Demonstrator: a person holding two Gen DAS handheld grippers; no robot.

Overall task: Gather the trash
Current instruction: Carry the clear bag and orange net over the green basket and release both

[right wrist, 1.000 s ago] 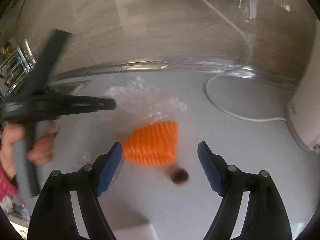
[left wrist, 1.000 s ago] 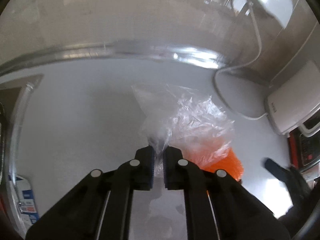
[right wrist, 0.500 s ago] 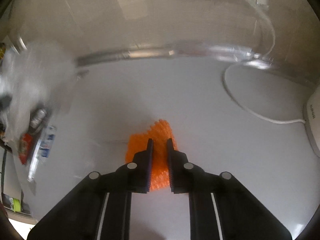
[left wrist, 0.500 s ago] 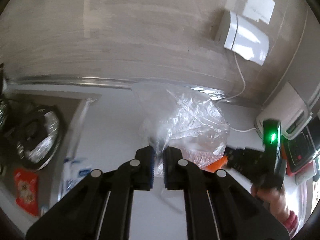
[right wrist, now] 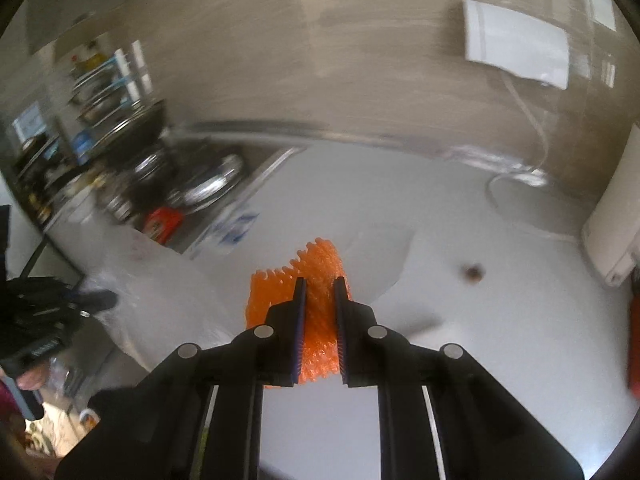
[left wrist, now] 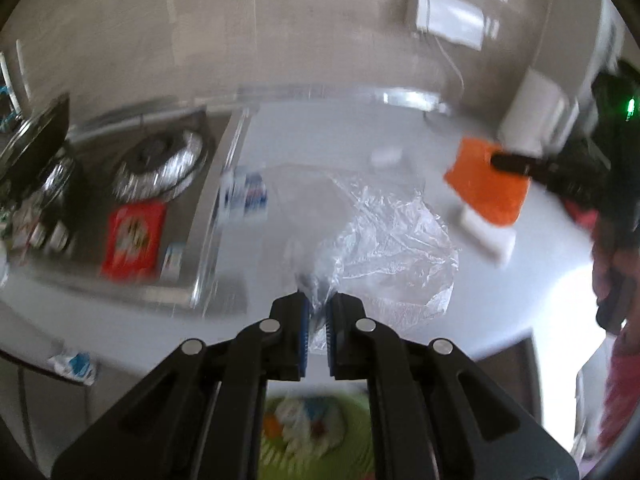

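Left gripper [left wrist: 316, 320], jaws clamped on a crumpled clear plastic bag [left wrist: 384, 240], holds it over the white tabletop [left wrist: 320, 136]; right gripper [right wrist: 320, 304] pinches a bumpy orange plastic scrap [right wrist: 316, 268]; only the right view shows a small brown speck [right wrist: 474, 272] near the tabletop's right edge.

Plastic bag [left wrist: 384, 240] hanging over worktop [left wrist: 328, 136], pinched between jaws of left gripper [left wrist: 316, 316]. Mesh piece [right wrist: 316, 304] sitting between jaws of right gripper [right wrist: 319, 308], raised above worktop, right of bag. Stove [left wrist: 156, 160] lying left of worktop, packet [left wrist: 134, 236] resting on its front edge. Wall [left wrist: 280, 24] standing behind worktop. Cable [right wrist: 516, 184] trailing along worktop's back right. Small dark bit [right wrist: 474, 272] lying on worktop, right of mesh piece.
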